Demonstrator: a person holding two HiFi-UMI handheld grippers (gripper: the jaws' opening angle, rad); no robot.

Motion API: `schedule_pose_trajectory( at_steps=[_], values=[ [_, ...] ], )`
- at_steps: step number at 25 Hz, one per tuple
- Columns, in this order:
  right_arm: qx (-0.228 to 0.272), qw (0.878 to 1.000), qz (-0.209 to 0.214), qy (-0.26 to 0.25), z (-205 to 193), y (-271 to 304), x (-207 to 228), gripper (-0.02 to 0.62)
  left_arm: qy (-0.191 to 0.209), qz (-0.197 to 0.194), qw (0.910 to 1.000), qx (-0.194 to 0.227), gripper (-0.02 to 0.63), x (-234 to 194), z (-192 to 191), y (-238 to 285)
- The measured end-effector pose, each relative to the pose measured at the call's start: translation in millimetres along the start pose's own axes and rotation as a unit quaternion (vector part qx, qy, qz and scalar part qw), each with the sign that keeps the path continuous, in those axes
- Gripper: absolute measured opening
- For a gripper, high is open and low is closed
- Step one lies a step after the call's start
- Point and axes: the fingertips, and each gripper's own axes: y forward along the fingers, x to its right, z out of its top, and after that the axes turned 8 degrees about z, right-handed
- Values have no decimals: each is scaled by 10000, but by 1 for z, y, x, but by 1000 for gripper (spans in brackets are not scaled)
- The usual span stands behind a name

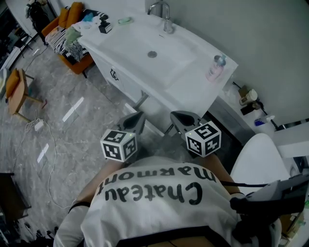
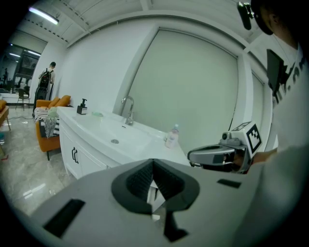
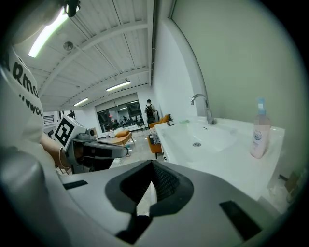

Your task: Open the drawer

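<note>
Struggling to pick out the drawer on the vanity front (image 1: 120, 79) under the sink (image 1: 152, 54), overhung by the counter; holding left gripper (image 1: 136, 119) and right gripper (image 1: 182, 118) clenched, empty, near it; standing on grey marble floor (image 1: 91, 120), orange sofa (image 1: 72, 12) beyond.

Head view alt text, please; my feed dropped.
The left gripper and right gripper, both shut and empty, are held side by side facing a white vanity. A faucet stands behind its sink, a pink bottle at its right end.
</note>
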Motion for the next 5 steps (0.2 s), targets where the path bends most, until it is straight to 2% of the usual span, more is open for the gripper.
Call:
schedule_pose_trajectory(
  at_steps=[5],
  values=[
    [-15,10000,-31,-8,-2,-4,0,7,-11,10,10000,-9,0,1,-1,-2]
  ],
)
